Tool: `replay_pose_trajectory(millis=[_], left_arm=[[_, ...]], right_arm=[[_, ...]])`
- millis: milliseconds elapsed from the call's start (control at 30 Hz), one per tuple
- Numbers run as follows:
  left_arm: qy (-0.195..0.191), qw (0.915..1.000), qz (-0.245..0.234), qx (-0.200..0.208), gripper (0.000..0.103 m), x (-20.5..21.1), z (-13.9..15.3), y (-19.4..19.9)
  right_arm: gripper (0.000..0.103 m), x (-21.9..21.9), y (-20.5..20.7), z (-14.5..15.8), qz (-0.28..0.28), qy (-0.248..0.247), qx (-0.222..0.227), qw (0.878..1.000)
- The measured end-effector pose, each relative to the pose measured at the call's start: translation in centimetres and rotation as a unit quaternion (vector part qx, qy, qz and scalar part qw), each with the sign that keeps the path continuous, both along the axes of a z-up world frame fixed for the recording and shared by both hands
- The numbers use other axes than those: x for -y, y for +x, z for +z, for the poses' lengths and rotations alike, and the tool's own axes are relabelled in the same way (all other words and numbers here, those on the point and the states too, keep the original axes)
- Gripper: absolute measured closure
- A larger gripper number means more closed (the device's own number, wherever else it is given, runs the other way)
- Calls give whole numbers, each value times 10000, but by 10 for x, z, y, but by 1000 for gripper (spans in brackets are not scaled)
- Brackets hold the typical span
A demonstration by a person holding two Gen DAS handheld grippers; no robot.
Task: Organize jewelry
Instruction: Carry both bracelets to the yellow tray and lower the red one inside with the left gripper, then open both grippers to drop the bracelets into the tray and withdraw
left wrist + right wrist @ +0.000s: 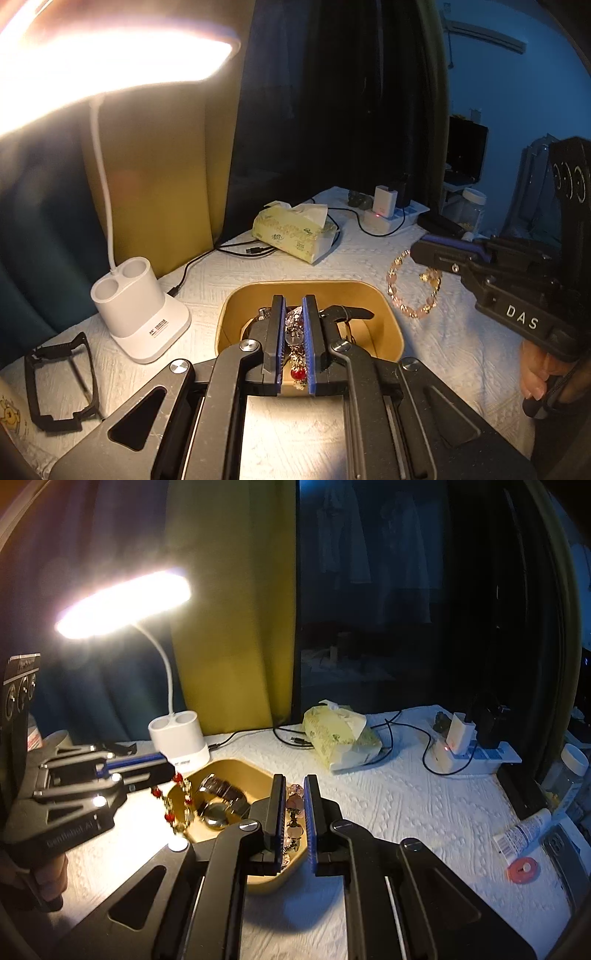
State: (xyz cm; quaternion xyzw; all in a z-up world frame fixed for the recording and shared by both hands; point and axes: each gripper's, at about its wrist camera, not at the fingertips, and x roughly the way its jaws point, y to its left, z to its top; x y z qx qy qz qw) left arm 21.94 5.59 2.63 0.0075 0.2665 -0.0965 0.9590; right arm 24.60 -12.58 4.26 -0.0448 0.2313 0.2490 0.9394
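**Two bracelets in the air over the tray, one per gripper**

Biggest thing first: the white textured cloth-covered table (388,812), with a white gooseneck desk lamp (140,317) lit at the back left and a yellow soft-pack of tissues (295,232) behind. In the middle sits the tan rounded-rectangle tray (384,314), which already has what looks like a watch with a dark strap (221,797) in it.

The left gripper (294,343) has its tongs closed almost fully on a gold chain bracelet with red beads (177,801), which dangles right above the left side of the tray. The right gripper (294,812) is pinched down just as narrow on a pink bead bracelet with gold charms (413,284), hanging over the cloth just beside the tray's right rim.

Handling-wise, I'd guess both are light, floppy and swingy. The chain will go limp and could snag on the ribbed blue pads (308,332); glass-looking beads are slick and round, so they can roll out of a pinch. Best hold seems to be across the strand between beads, not on a bead itself.

Pose: both grippers are held roughly level, pointing toward each other across the tray, the person's right hand (535,373) wrapped around the handle.
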Motion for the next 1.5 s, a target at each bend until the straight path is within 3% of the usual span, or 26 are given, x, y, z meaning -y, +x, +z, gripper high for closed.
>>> replay_pose_trajectory(millis=[500,667,800,1067,1500], left_arm=[[-193,9981,-25,-585,92,0,-27,45],[-85,9979,-21,-641,91,6,-31,47],[-141,9974,-97,-694,64,8,-29,45],[22,9978,17,-660,63,8,-21,31],[167,9979,147,-605,63,10,-16,-13]], right_arm=[[93,-13,43,-27,-97,149,-274,9995],[93,-10,48,-32,-107,142,-417,9990],[92,-13,50,-36,-94,58,-511,9986],[61,-1,42,-37,-185,191,-617,9977],[52,23,3,-33,-229,347,-621,9972]])
